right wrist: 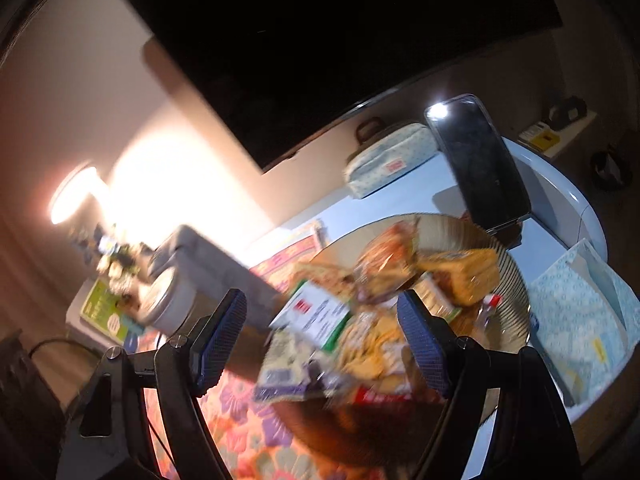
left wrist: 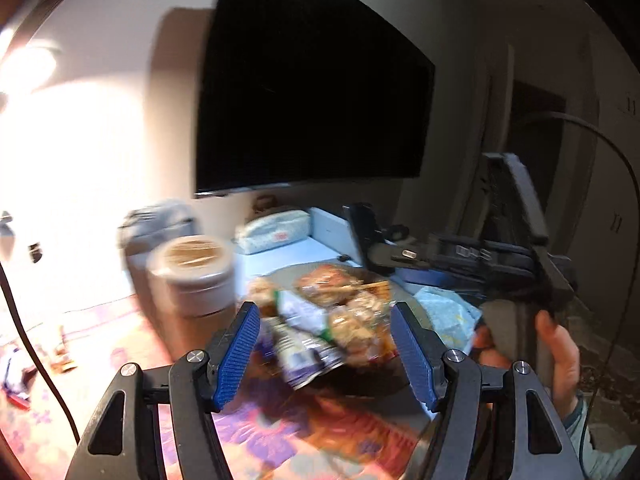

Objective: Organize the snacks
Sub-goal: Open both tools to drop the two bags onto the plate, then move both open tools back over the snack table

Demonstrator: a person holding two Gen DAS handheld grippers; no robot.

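Note:
A round tray (left wrist: 360, 276) (right wrist: 512, 280) holds a blurred pile of snack packets (left wrist: 332, 316) (right wrist: 372, 316), among them a purple-and-white packet (left wrist: 304, 356) (right wrist: 288, 376) and a white-and-green box (right wrist: 320, 316). My left gripper (left wrist: 326, 354) is open and empty, its blue pads on either side of the pile, just in front of it. My right gripper (right wrist: 320, 340) is open and empty, also framing the pile from the near side. In the left wrist view the right gripper's black body (left wrist: 516, 256) shows at the right, held by a hand (left wrist: 560, 356).
A round white tin (left wrist: 192, 272) (right wrist: 164, 304) stands left of the tray. A patterned pouch (left wrist: 276, 228) (right wrist: 392, 160) lies behind it, under a wall television (left wrist: 312, 92). A phone (right wrist: 480, 164) leans upright behind the tray. A blue-patterned paper bag (right wrist: 580, 312) sits at the right. The tablecloth (right wrist: 240, 408) is floral.

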